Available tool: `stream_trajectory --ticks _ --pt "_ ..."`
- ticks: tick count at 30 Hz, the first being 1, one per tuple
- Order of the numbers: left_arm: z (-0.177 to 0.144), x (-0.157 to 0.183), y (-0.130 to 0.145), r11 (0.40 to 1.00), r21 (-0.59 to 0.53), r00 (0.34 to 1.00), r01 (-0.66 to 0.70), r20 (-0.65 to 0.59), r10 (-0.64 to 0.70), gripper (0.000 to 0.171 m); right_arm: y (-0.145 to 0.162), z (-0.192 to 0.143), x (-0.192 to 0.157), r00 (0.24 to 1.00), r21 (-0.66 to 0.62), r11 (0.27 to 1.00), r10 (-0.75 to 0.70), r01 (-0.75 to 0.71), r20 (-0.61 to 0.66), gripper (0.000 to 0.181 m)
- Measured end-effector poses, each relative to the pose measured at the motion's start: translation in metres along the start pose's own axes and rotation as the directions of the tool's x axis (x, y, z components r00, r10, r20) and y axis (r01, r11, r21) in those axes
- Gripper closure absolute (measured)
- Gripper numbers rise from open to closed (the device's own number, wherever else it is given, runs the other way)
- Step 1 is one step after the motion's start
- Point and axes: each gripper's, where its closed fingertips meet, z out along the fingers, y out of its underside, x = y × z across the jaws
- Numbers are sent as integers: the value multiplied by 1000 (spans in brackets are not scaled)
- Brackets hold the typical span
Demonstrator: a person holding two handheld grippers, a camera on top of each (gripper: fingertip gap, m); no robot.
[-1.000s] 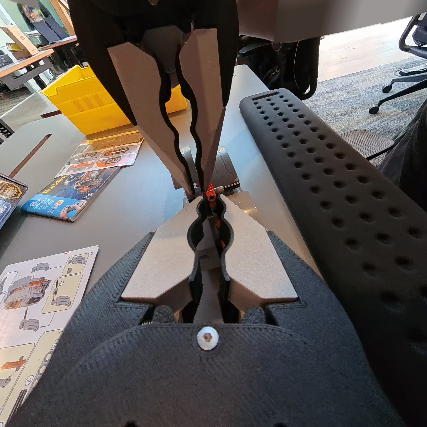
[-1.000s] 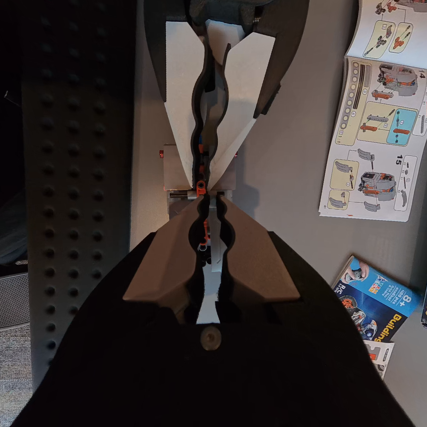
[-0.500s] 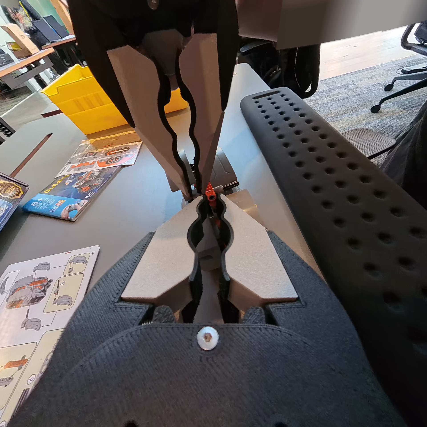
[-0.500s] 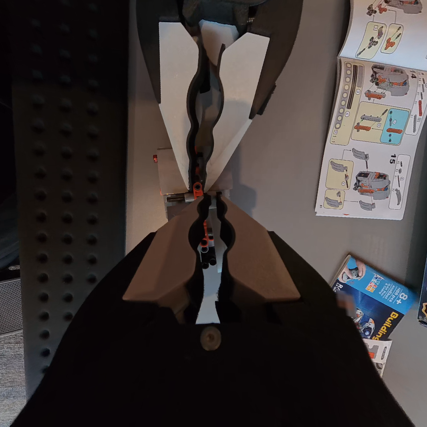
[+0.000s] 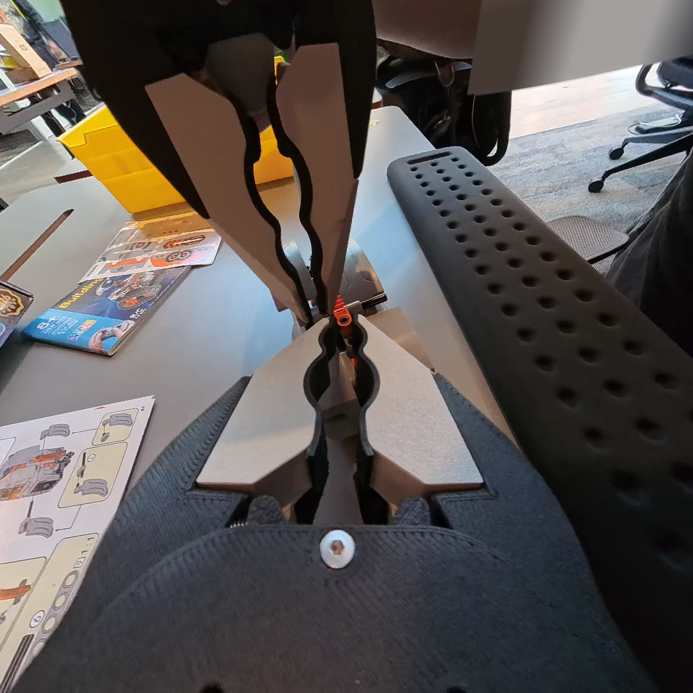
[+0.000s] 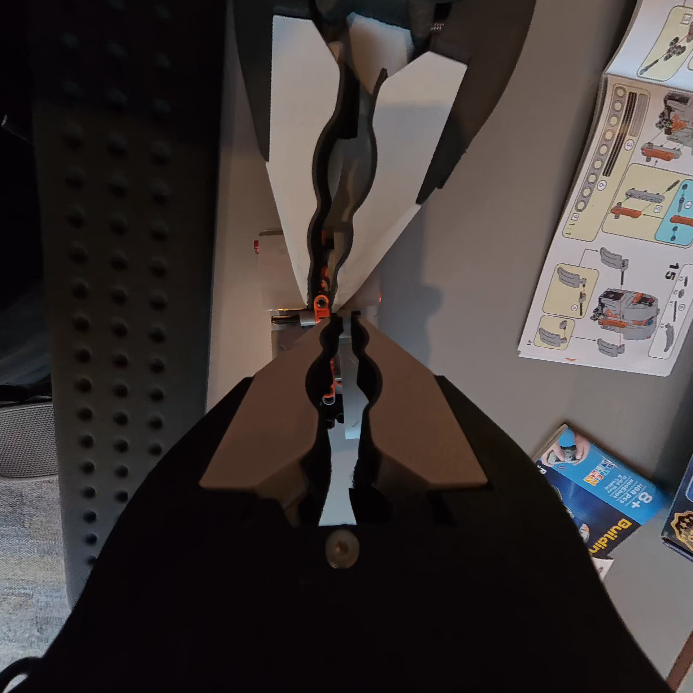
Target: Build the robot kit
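Observation:
A grey building-block model (image 5: pixel 397 330) with orange parts sits on the grey table (image 5: pixel 210 337), under both grippers. My left gripper (image 5: pixel 340 325) is shut on a small orange connector (image 5: pixel 343 318) at the model's top. The connector also shows in the right wrist view (image 6: pixel 321 302), joined to a short grey and black axle (image 6: pixel 296 319). My right gripper (image 6: pixel 342 321) meets the left one tip to tip, with its jaws closed on a thin grey part of the model (image 6: pixel 347 337). In the left wrist view it comes down from above (image 5: pixel 317 313). The fingers hide most of the model.
A long black perforated pad (image 5: pixel 543 300) lies along the table's edge (image 6: pixel 112 262). An open instruction booklet (image 6: pixel 618 262), a blue booklet (image 5: pixel 108 311), a sticker sheet (image 5: pixel 157 255) and a yellow bin (image 5: pixel 112 157) are on the other side. An office chair (image 5: pixel 656 112) stands beyond. Only a small space, under 4 cm, lies between the two pairs of fingers.
Both grippers stay shut and tip to tip. The right gripper has shifted slightly, and the orange connector shows a little more at the left gripper's tips.

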Motion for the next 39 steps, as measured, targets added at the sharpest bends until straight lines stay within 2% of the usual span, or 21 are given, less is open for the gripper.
stream_trajectory --ticks 23,27,32,39 --pt "-1 -2 1 1000 -11 1000 -15 15 16 165 -1 0 4 999 17 1000 3 -2 -33 176" --pt "-1 -1 1 997 -35 997 -74 23 75 165 -1 0 4 994 38 994 -101 103 -50 175" --pt "-2 -1 1 995 -37 995 -95 21 96 165 -1 1 2 998 22 999 -48 47 38 174" --pt "-4 -7 2 991 -67 991 -113 63 117 166 -2 1 7 1000 -42 999 -4 5 30 176"
